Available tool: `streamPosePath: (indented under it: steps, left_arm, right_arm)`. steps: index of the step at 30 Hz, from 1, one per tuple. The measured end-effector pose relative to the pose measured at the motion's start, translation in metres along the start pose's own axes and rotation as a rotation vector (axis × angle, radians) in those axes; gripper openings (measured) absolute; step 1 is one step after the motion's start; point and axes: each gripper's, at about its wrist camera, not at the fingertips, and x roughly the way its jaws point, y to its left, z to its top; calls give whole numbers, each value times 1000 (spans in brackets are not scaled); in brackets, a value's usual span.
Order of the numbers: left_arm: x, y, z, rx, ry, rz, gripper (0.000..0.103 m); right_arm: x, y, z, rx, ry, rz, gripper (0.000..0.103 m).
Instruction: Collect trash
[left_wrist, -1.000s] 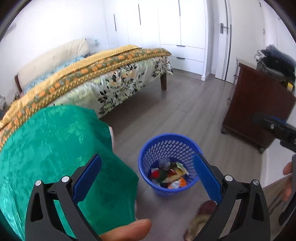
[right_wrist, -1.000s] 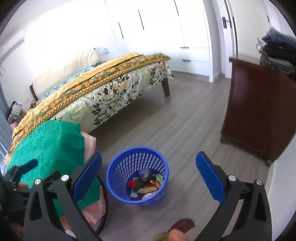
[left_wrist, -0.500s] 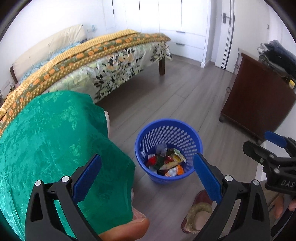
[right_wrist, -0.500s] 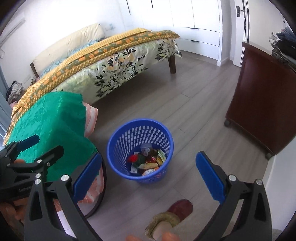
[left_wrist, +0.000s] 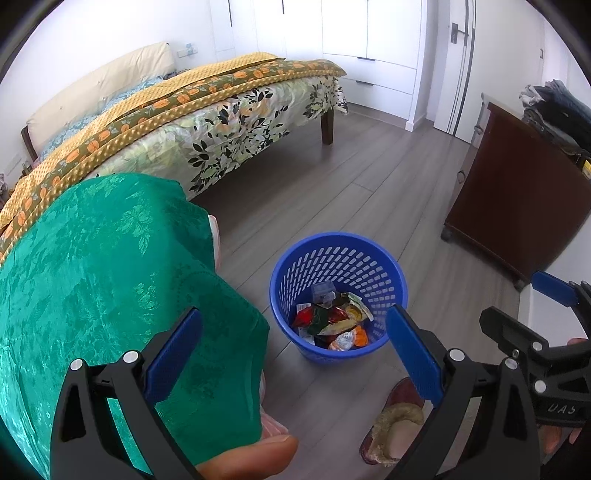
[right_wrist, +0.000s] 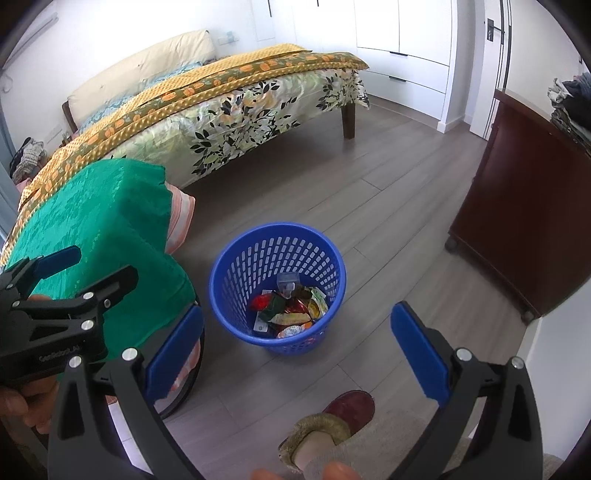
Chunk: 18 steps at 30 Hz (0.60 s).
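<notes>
Both claws hang spread and empty over a bedroom floor: my left gripper (left_wrist: 293, 354) holds its blue pads wide apart above a blue mesh basket (left_wrist: 338, 291), and my right gripper (right_wrist: 295, 345) does the same from the other side, the basket (right_wrist: 277, 286) framed between its fingers. Collected trash (left_wrist: 330, 321), a heap of bright wrappers and packets, lies at the bottom of the basket, which stands upright on grey wood-look flooring (right_wrist: 388, 206). Just left of the basket sits a piece of furniture draped in green patterned cloth (left_wrist: 103, 266). Behind it stretches a bed (right_wrist: 229, 103) with a floral sheet and mustard-orange cover. A dark brown cabinet (right_wrist: 524, 221) stands well apart to the right. My slippered foot (right_wrist: 332, 424) shows near the lower edge.
</notes>
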Motion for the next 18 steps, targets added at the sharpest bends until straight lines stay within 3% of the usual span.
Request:
streamPosePath:
  steps: [18]
  left_arm:
    - [0, 2, -1, -1, 6, -3, 98]
  right_arm:
    - [2, 1, 0, 3, 7, -11, 98]
